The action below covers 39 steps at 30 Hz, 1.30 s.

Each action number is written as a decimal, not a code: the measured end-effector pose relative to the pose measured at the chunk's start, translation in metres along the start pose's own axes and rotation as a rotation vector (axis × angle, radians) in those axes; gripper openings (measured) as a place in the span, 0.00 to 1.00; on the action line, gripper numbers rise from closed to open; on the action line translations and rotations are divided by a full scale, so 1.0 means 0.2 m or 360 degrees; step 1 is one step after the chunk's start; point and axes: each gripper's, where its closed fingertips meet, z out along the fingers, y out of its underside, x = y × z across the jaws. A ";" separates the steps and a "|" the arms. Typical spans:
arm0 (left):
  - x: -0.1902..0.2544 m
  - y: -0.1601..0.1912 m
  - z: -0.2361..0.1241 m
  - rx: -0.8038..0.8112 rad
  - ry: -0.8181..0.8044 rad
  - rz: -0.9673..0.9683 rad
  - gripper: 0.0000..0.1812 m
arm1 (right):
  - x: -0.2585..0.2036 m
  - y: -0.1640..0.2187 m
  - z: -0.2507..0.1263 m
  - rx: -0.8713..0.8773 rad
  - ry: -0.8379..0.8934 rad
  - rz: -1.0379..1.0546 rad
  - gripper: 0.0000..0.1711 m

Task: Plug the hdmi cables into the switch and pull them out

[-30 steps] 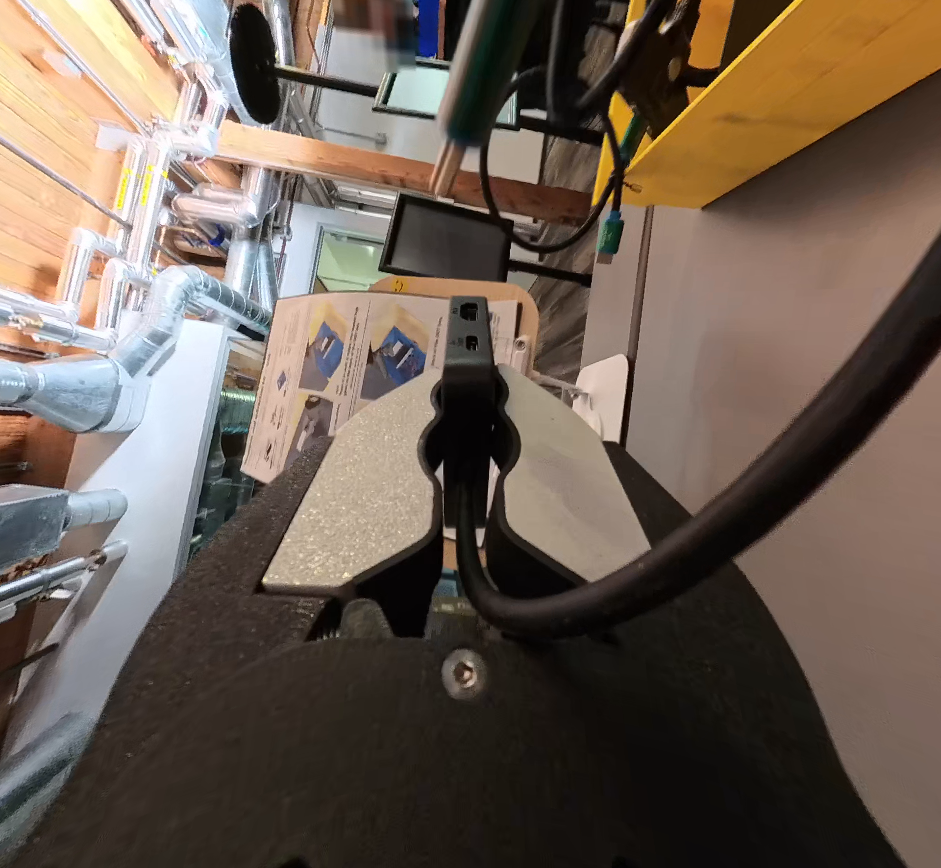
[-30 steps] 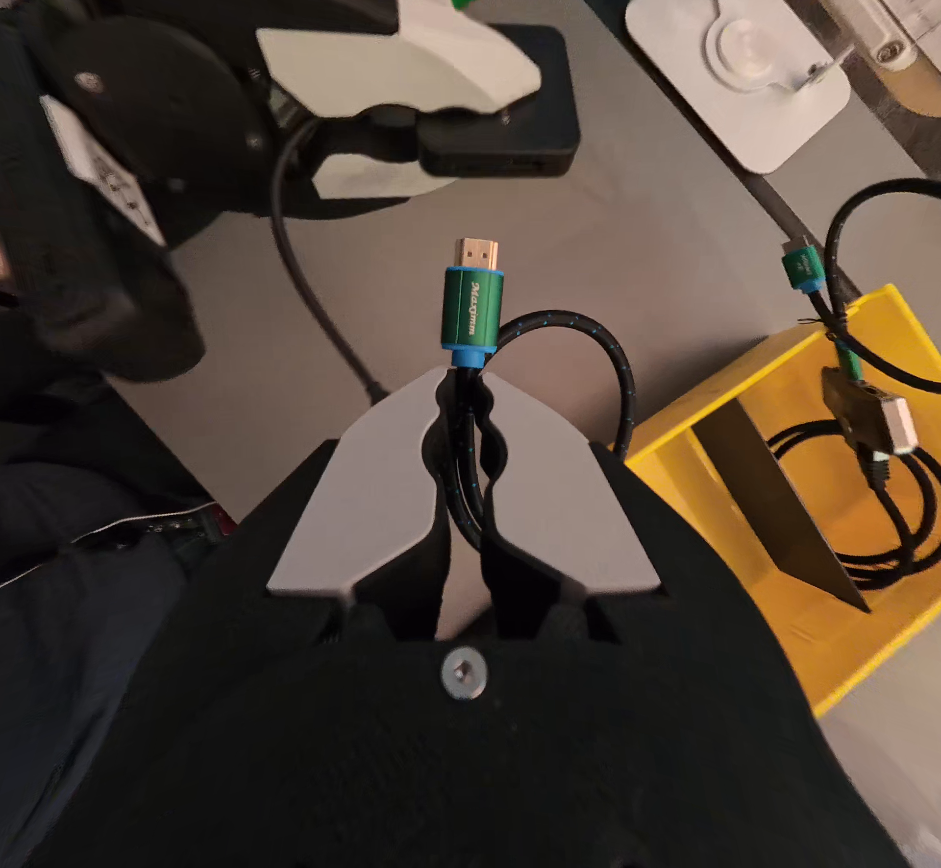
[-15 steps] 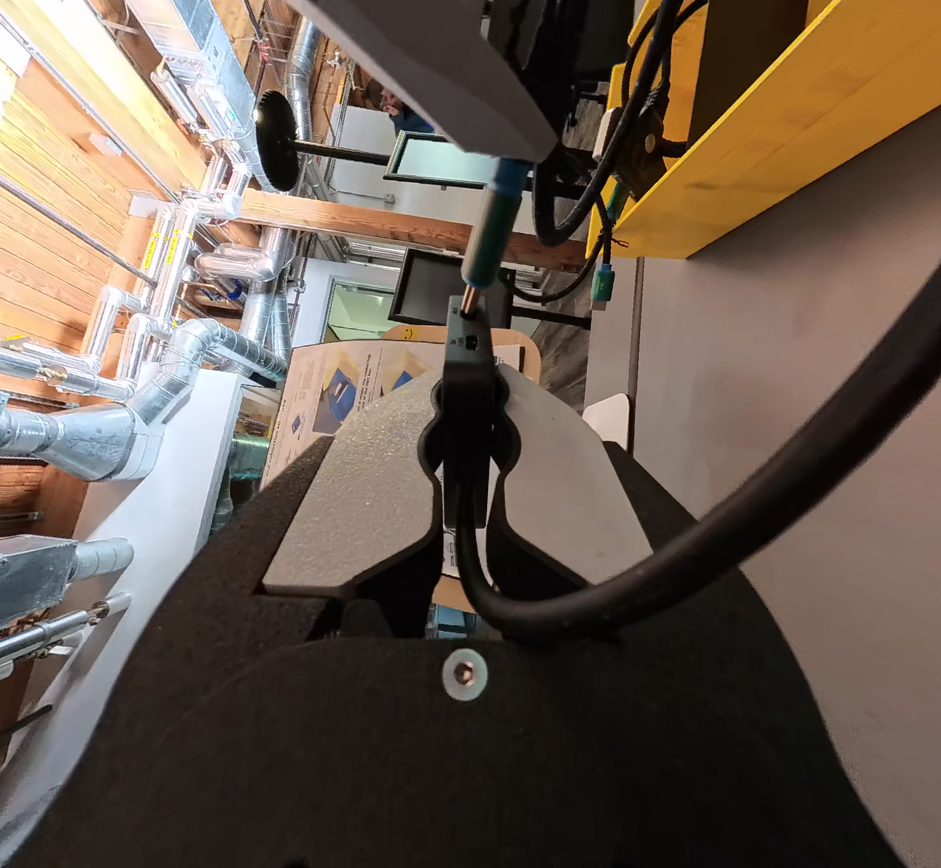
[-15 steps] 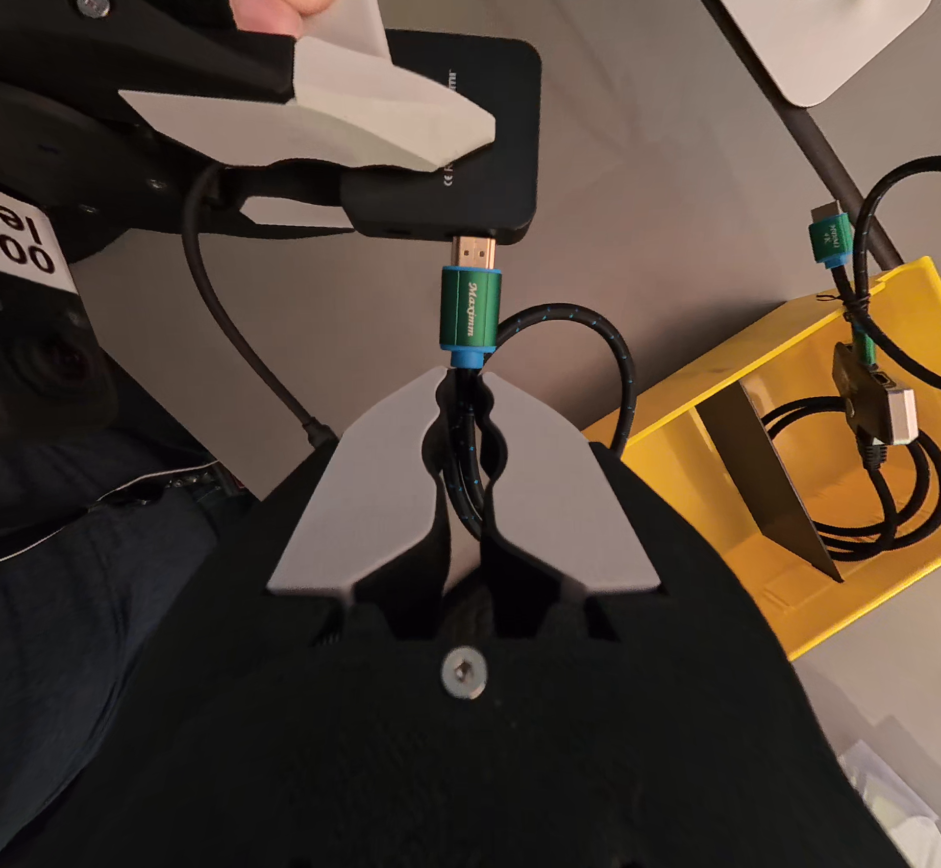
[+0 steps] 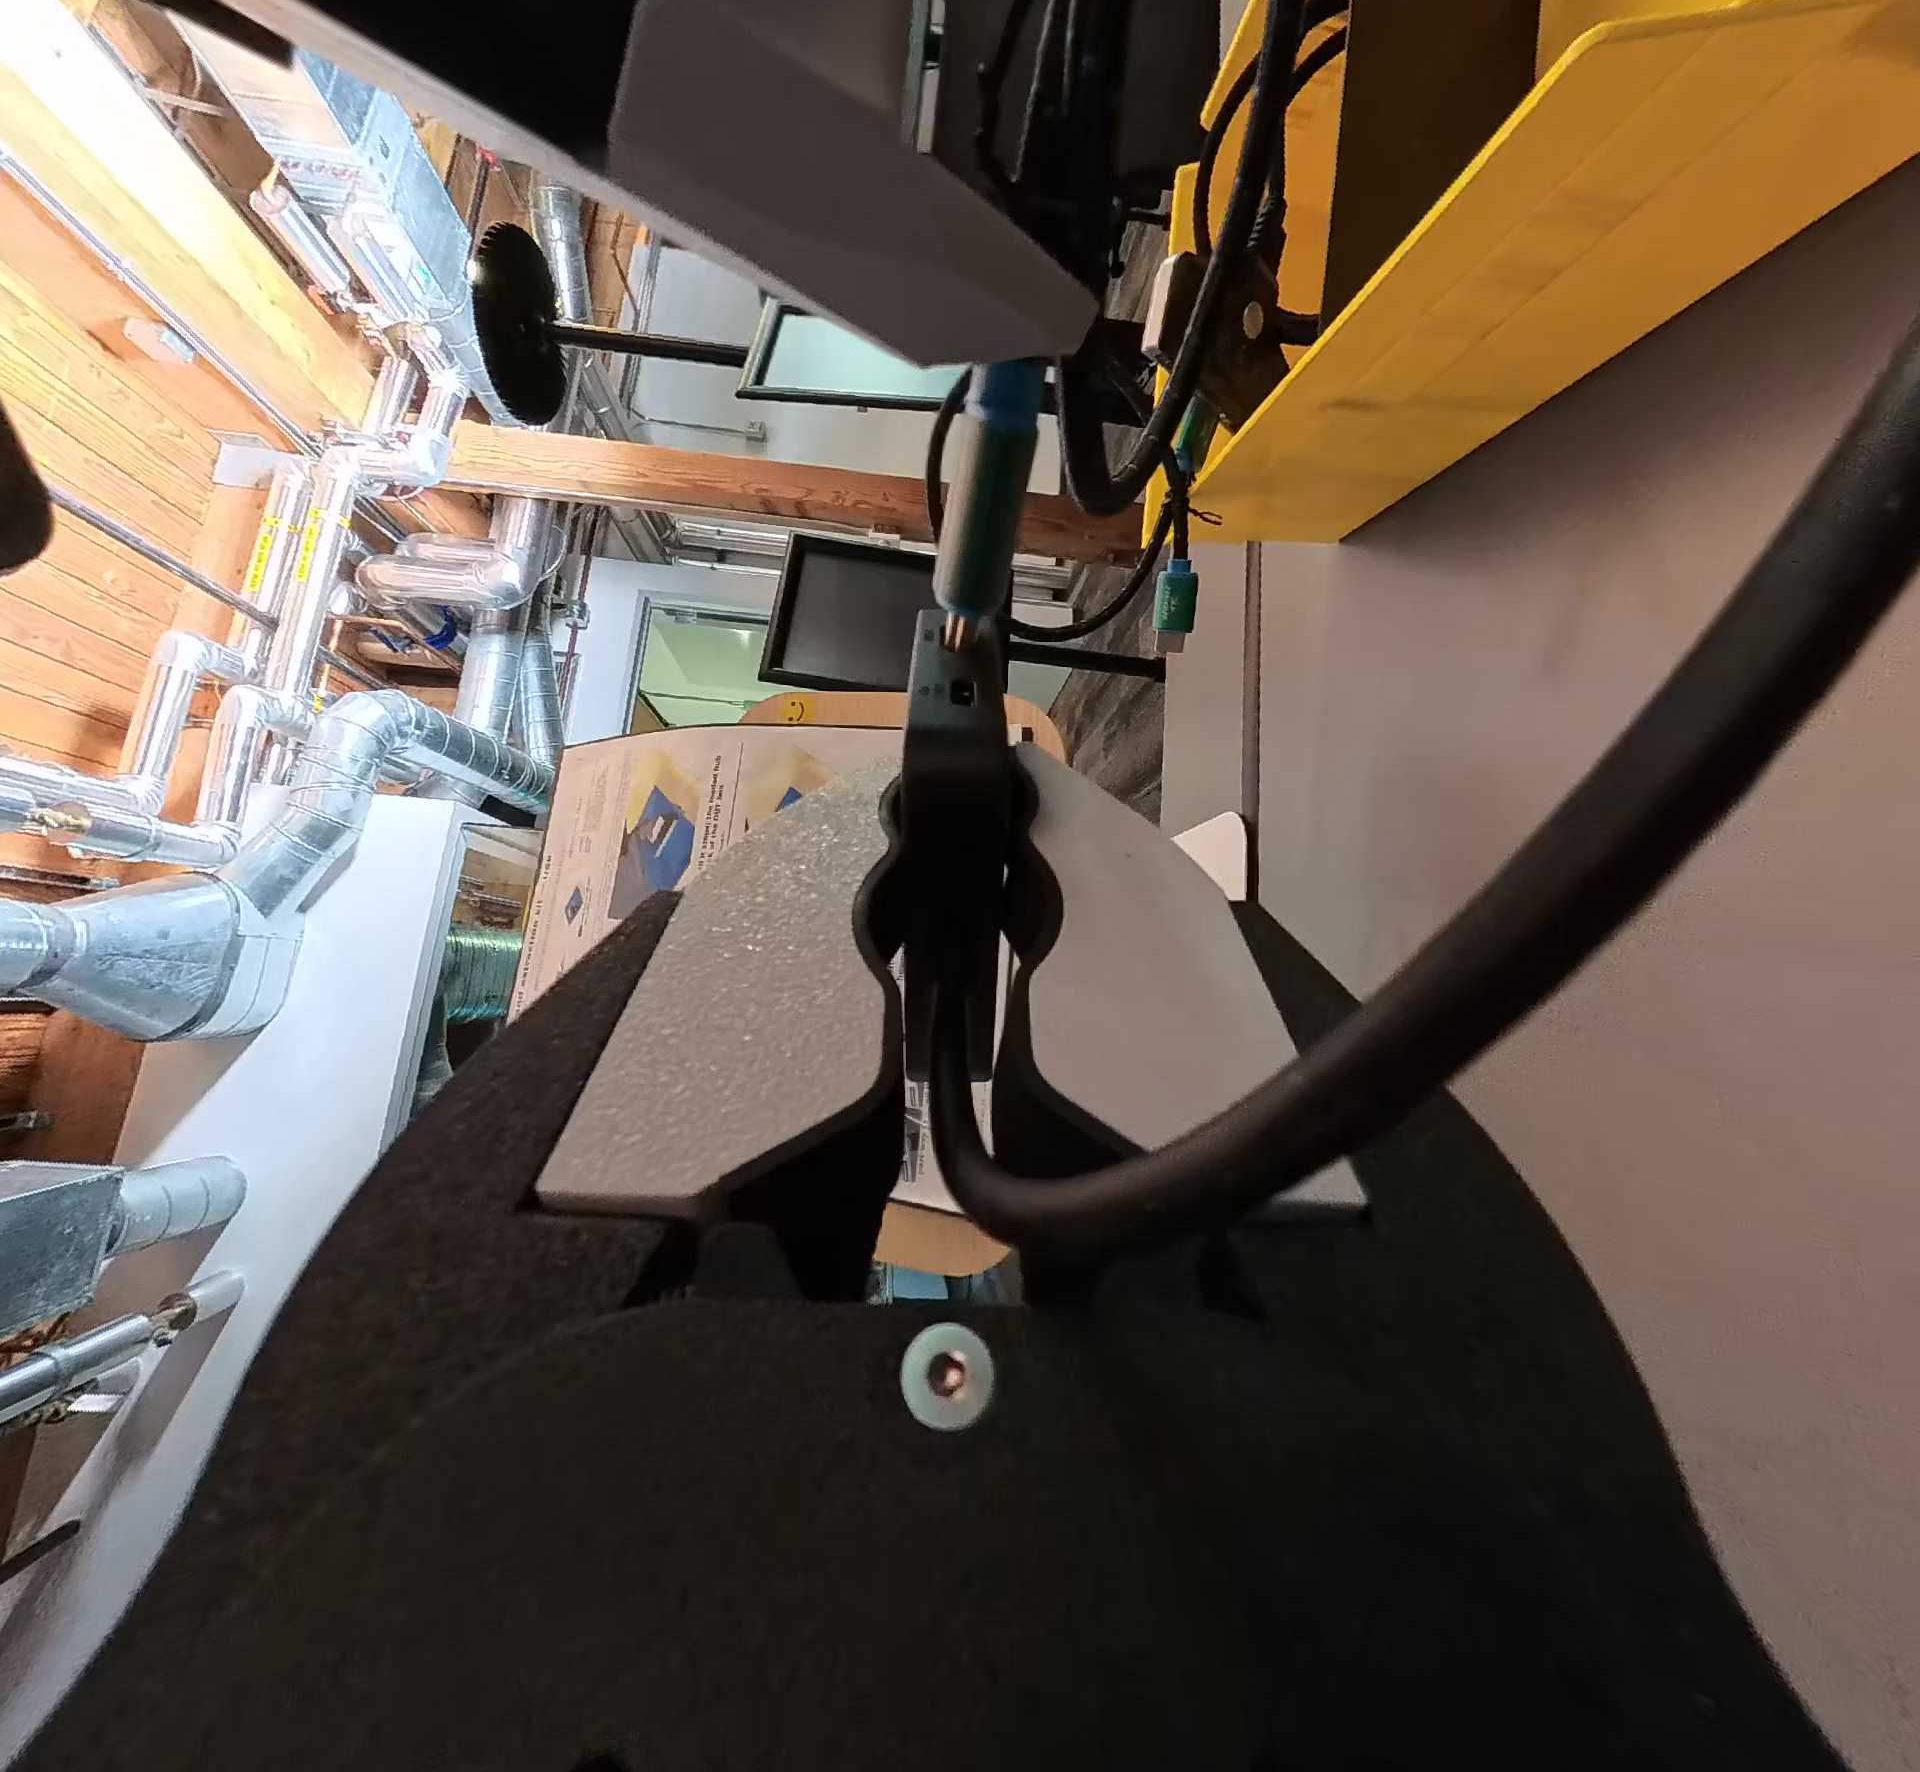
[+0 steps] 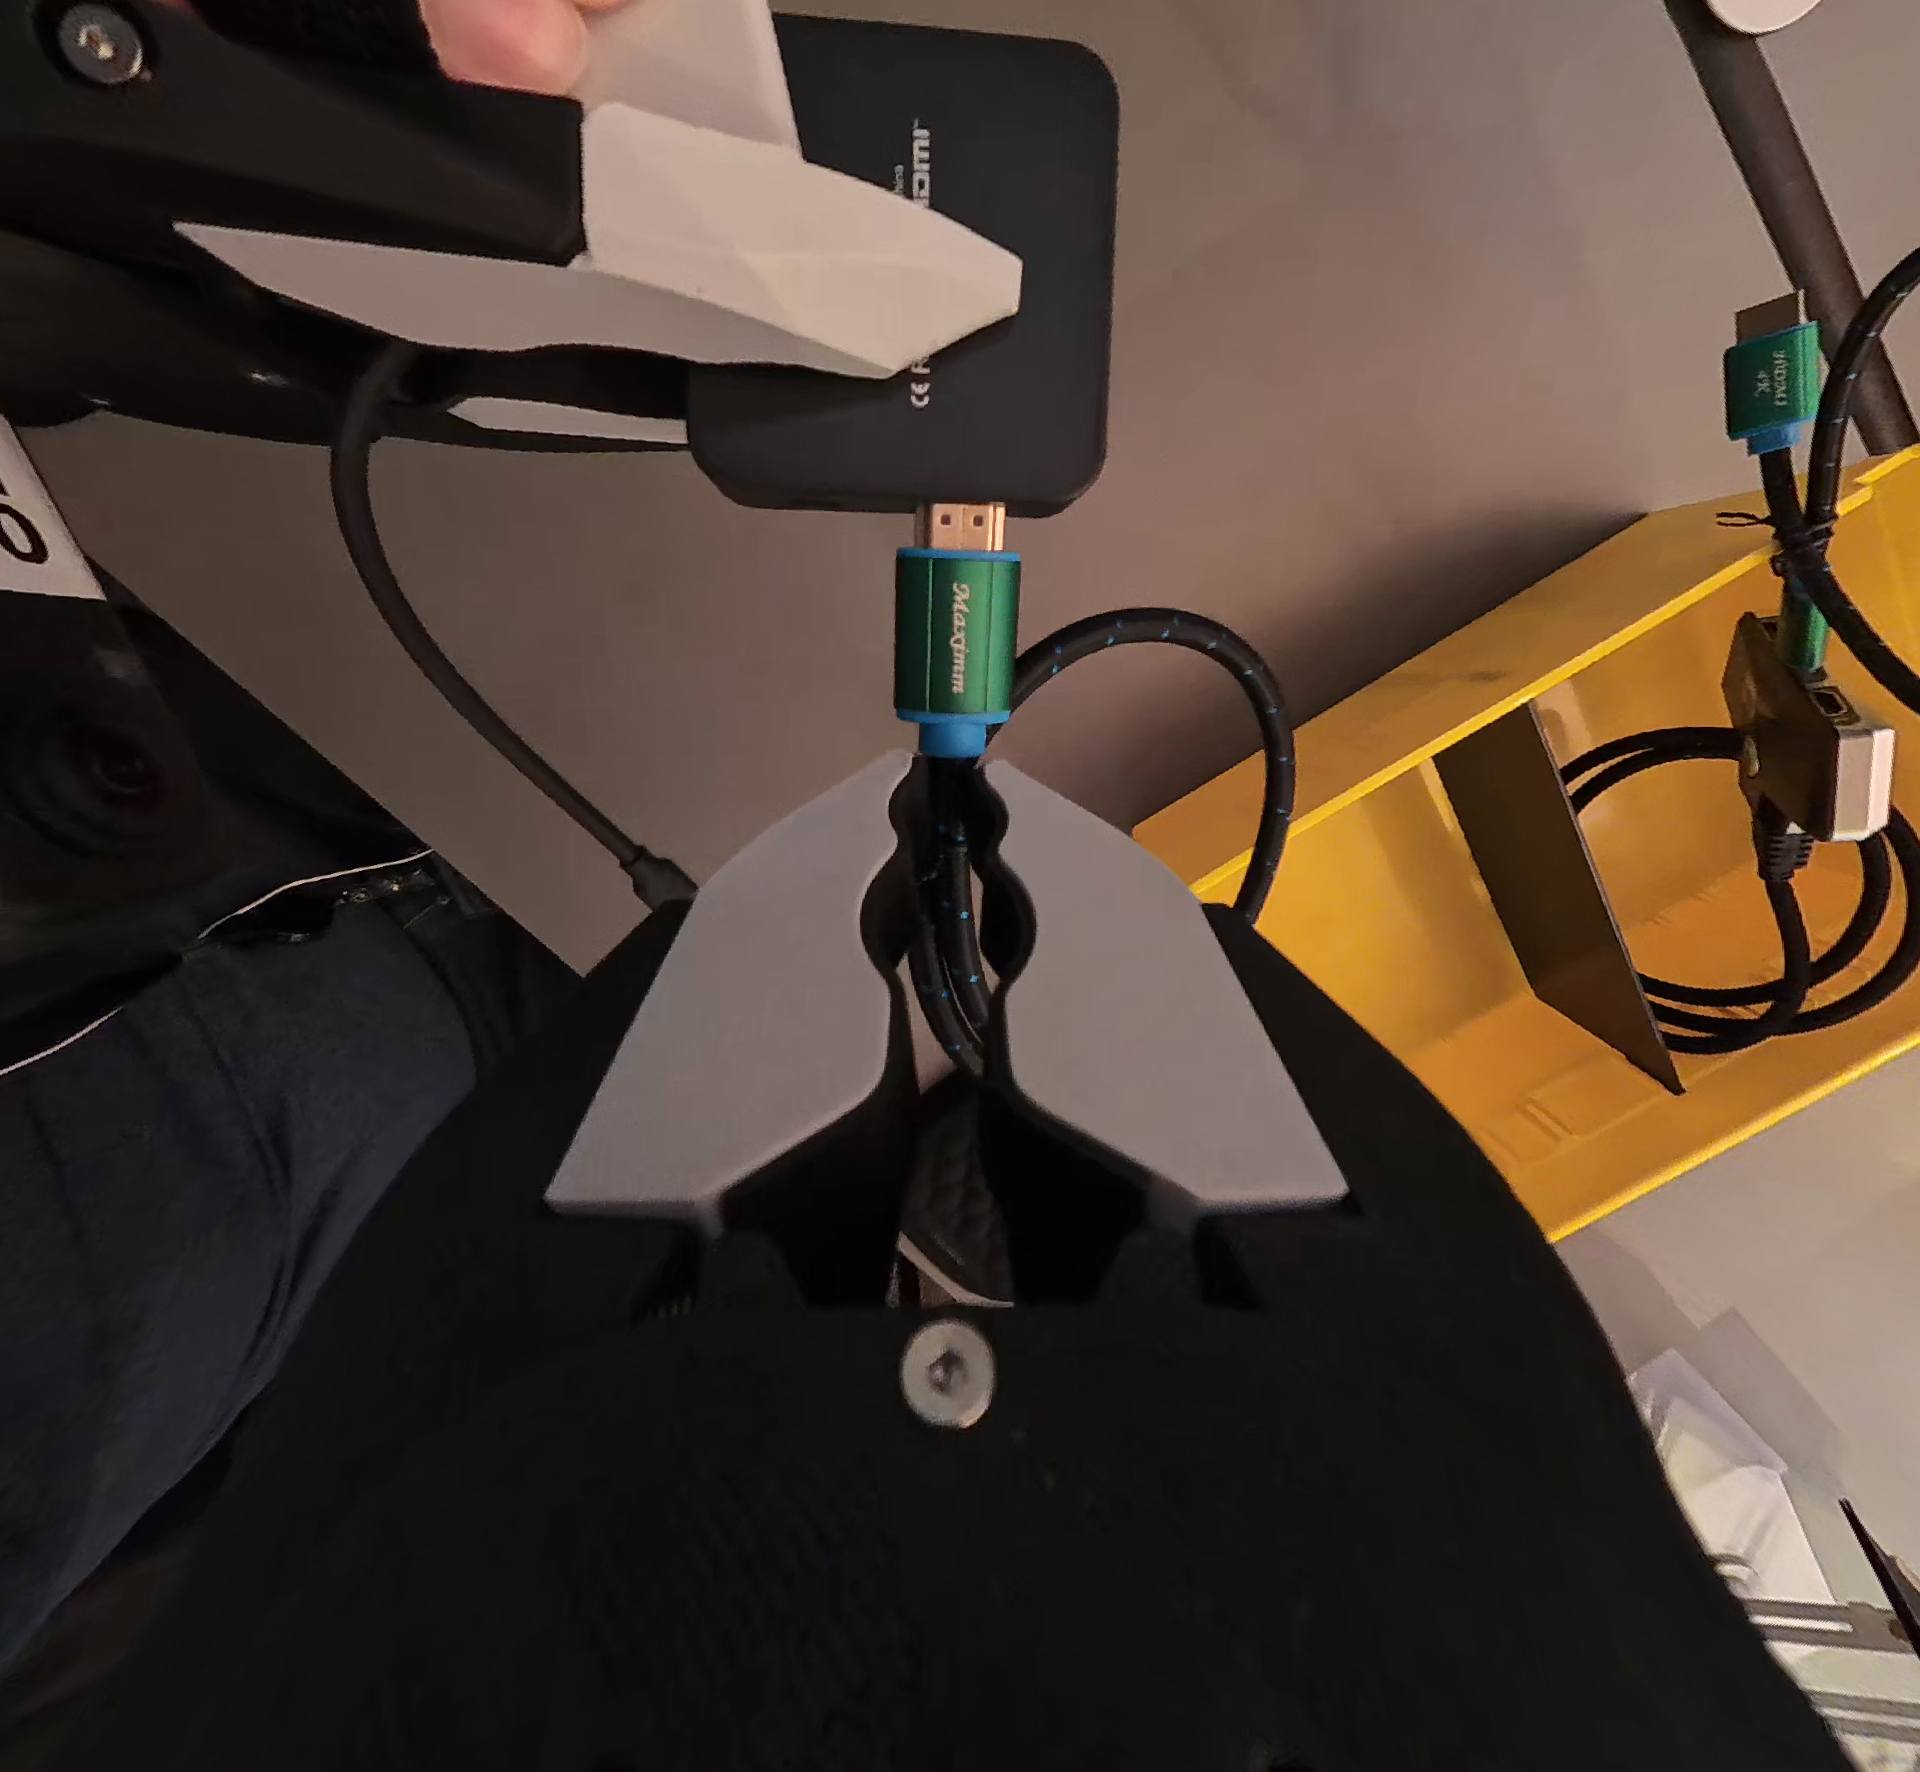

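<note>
Right wrist view shows the right gripper (image 6: 951,766) pinching a braided black-and-blue HDMI cable (image 6: 1262,756) just behind its plug (image 6: 954,631), a green metal shell with blue collars and a gold tip. That tip meets the near edge of the switch (image 6: 987,268), a flat black box with rounded corners, and part of the gold metal is still showing outside the port. The left gripper (image 6: 935,361) clamps the switch from the side, above the grey table (image 6: 1351,216), with a thin black lead (image 6: 416,600) trailing from it. Half a second ago the gold tip was only just touching the switch's edge; a second ago there was a clear gap between them. A second green plug (image 6: 1771,397) hangs over the rim of a yellow bin (image 6: 1455,839) to the right. In the left wrist view the left gripper (image 5: 956,787) is pressed on the switch (image 5: 951,714) edge-on, and the plug (image 5: 977,517) comes down onto its top end.
</note>
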 end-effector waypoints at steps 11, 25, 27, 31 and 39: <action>0.01 -0.10 -0.03 0.0116 -0.0025 0.0009 0.07 | -0.04 0.06 -0.06 -0.0037 -0.0022 -0.0101 0.03; -0.01 -0.13 -0.04 0.0127 -0.0037 -0.0026 0.07 | -0.12 0.07 -0.10 0.0054 -0.0088 -0.0178 0.03; -0.01 -0.13 -0.04 0.0126 -0.0029 -0.0035 0.07 | -0.12 0.06 -0.10 0.0051 -0.0076 -0.0197 0.03; -0.02 -0.12 -0.04 0.0133 -0.0055 -0.0016 0.07 | -0.13 0.05 -0.11 0.0048 -0.0056 -0.0201 0.03; -0.08 -0.13 -0.06 0.0217 -0.0161 -0.0052 0.07 | -0.15 0.02 -0.16 0.0105 -0.0003 -0.0259 0.04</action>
